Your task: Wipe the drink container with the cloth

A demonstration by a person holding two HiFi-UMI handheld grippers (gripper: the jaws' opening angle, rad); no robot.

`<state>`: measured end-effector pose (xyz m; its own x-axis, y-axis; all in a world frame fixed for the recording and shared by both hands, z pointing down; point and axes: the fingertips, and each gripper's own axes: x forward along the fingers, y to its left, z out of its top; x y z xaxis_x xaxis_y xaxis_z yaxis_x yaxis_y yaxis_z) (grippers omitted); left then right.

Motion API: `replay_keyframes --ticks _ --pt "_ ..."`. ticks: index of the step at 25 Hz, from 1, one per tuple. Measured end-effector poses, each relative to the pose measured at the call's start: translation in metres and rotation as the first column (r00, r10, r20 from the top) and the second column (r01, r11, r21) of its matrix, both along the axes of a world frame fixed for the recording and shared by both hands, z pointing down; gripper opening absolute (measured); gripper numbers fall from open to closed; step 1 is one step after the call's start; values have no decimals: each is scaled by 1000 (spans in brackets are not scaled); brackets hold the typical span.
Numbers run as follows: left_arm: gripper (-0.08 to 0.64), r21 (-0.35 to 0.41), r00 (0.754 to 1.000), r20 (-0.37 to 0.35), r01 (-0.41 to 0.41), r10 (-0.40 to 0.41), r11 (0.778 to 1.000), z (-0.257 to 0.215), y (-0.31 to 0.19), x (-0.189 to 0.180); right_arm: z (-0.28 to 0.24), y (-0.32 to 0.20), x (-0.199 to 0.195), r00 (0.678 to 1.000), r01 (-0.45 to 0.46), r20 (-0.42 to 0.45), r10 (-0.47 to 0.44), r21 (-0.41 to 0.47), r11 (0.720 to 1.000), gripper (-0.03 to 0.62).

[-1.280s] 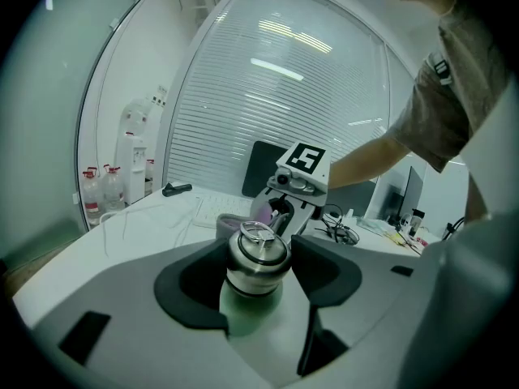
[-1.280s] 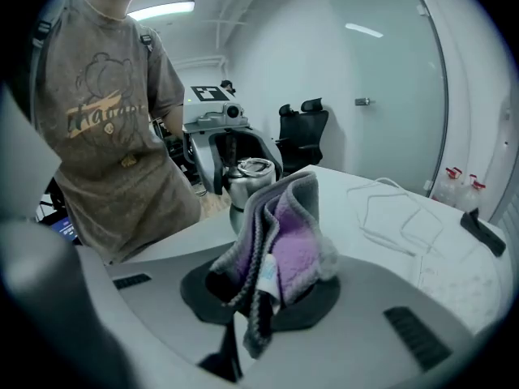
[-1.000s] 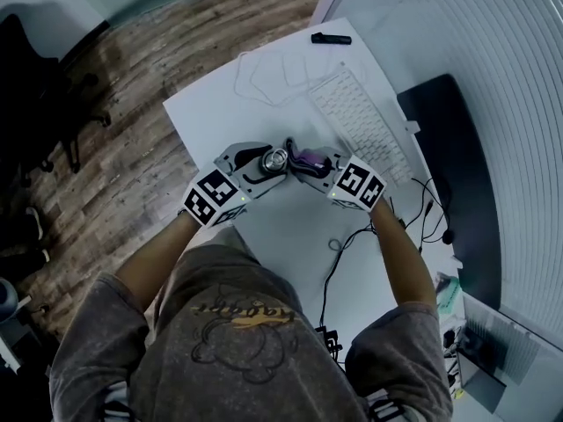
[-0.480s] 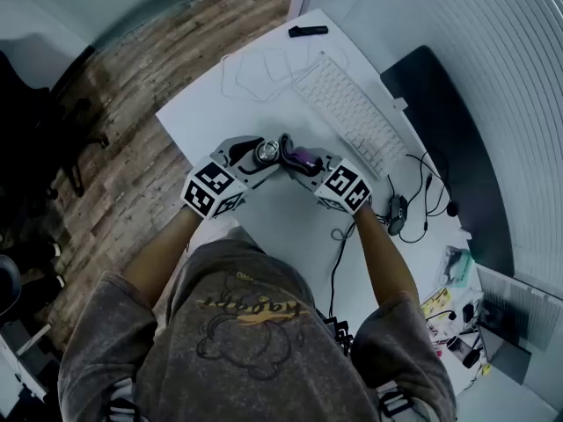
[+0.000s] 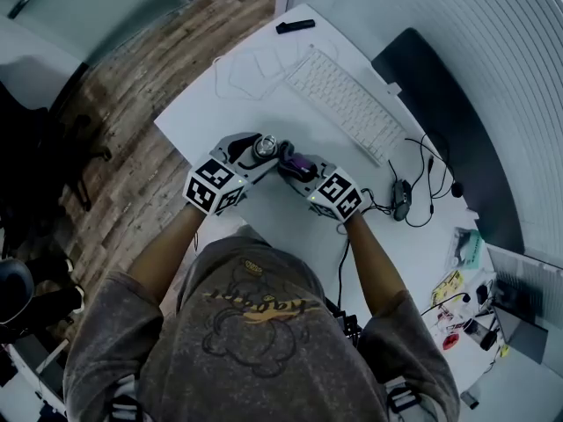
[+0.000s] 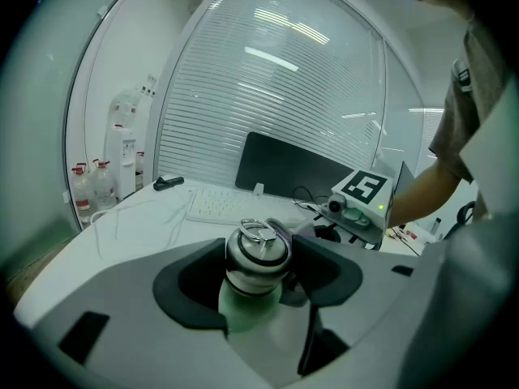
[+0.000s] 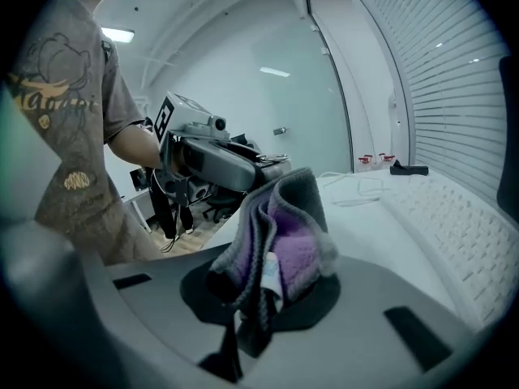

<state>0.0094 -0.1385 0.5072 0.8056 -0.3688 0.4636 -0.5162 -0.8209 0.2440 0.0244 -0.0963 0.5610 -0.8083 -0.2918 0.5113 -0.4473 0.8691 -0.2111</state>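
Note:
The drink container (image 6: 253, 275) is a pale green bottle with a steel cap and ring handle; my left gripper (image 6: 258, 286) is shut on its body just under the cap. From above, the cap (image 5: 265, 148) shows between the two grippers. My right gripper (image 7: 268, 294) is shut on a folded grey and purple cloth (image 7: 280, 237). In the head view that cloth (image 5: 299, 163) sits right beside the bottle, on its right; whether it touches the bottle I cannot tell. The left gripper (image 5: 255, 155) and right gripper (image 5: 293, 167) meet over the white desk.
A white keyboard (image 5: 345, 101) lies beyond the grippers, with a dark monitor (image 5: 440, 121) behind it. A thin white cable (image 5: 251, 69) loops at the far left of the desk (image 5: 211, 112), near a black marker (image 5: 295, 26). Black cables and a mouse (image 5: 403, 202) lie right.
The head view has shifted, so the desk sits differently in frame. Both grippers stay together at the bottle, the cloth still against its right side.

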Motion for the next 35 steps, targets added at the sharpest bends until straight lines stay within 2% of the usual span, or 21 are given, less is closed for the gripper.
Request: replay_keyframes --ticks 17,28,35 --pt "268 -12 1000 4 -21 21 1000 1 1 1 1 24 -34 981 -139 124 146 -63 988 51" --pt "268 -7 999 17 -39 39 999 1 1 1 -2 24 -51 938 -246 223 264 -108 963 51" --pt "268 -7 999 16 -45 45 999 0 1 0 -1 23 -57 921 -252 271 280 -135 958 51"
